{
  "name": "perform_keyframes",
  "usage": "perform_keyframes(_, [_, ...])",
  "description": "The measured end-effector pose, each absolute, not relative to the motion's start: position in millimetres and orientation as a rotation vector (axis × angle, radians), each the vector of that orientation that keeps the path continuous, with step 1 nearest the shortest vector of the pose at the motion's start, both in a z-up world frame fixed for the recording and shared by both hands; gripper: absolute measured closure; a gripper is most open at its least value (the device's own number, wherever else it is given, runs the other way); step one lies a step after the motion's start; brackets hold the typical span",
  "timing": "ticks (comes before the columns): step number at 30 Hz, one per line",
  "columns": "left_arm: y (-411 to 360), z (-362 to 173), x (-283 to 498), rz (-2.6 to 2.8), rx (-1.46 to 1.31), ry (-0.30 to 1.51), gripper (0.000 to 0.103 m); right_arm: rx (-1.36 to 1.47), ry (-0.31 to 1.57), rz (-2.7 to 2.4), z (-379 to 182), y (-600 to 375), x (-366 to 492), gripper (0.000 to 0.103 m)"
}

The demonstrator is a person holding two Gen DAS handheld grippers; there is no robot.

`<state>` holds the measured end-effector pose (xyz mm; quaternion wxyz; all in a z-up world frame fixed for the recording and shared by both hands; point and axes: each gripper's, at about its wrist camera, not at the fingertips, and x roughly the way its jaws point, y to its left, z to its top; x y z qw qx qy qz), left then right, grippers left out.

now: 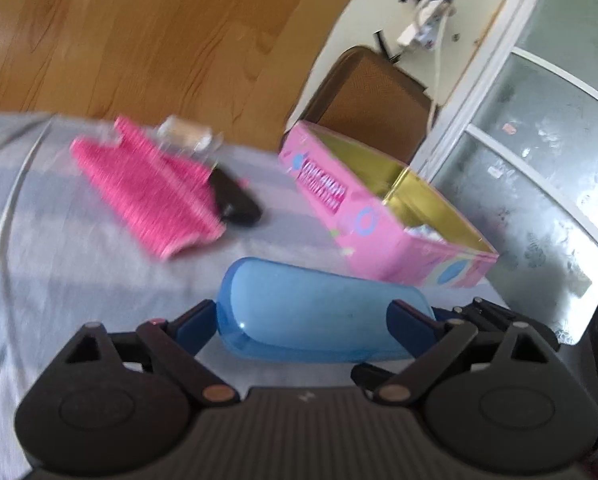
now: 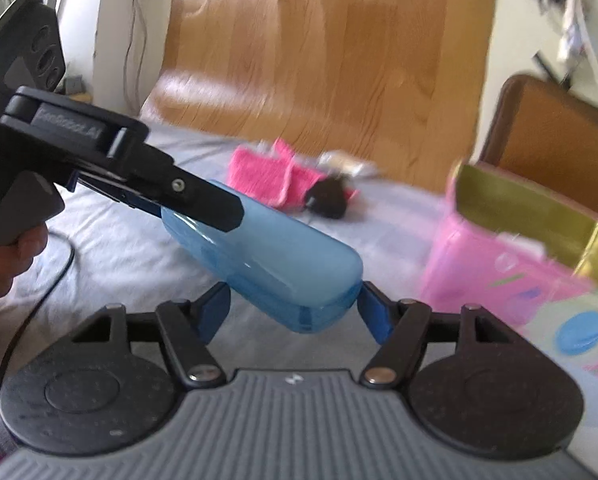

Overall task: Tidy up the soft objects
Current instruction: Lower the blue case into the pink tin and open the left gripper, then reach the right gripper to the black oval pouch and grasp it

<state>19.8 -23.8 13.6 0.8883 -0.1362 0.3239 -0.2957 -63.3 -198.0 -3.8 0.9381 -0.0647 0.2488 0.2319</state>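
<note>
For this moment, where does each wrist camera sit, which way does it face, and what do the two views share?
Left wrist: on the left gripper, facing forward across the bed to the pink box; its own fingers flank the blue case.
Right wrist: on the right gripper, facing the same way; it shows its own fingers, the left gripper on the blue case, and the person's hand.
Shared: blue case, pink knit cloth, black object, pink box.

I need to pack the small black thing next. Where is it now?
In both wrist views the small black thing lies on the grey sheet, against the pink knitted cloth, beyond the blue case and left of the pink box.
</note>
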Motion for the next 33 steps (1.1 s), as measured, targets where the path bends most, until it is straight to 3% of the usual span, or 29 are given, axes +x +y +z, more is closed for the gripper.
perform_keyframes(11, [-147, 80, 74, -0.779, -0.139, 0.553, 0.009, -0.134, 0.331, 0.238, 38, -260, -58, 0.03])
perform_keyframes(19, [-220, 55, 107, -0.703, -0.064, 0.614, 0.006, -0.168, 0.361, -0.014, 23, -321, -9, 0.03])
perform_keyframes(26, [-177, 51, 71, -0.668, -0.085, 0.57, 0.006, -0.026, 0.324, -0.118, 12, -340, -22, 0.03])
perform_keyframes(33, [-63, 22, 47, -0.472, -0.167, 0.598, 0.005, 0.107, 0.284, 0.055, 15, -317, -56, 0.03])
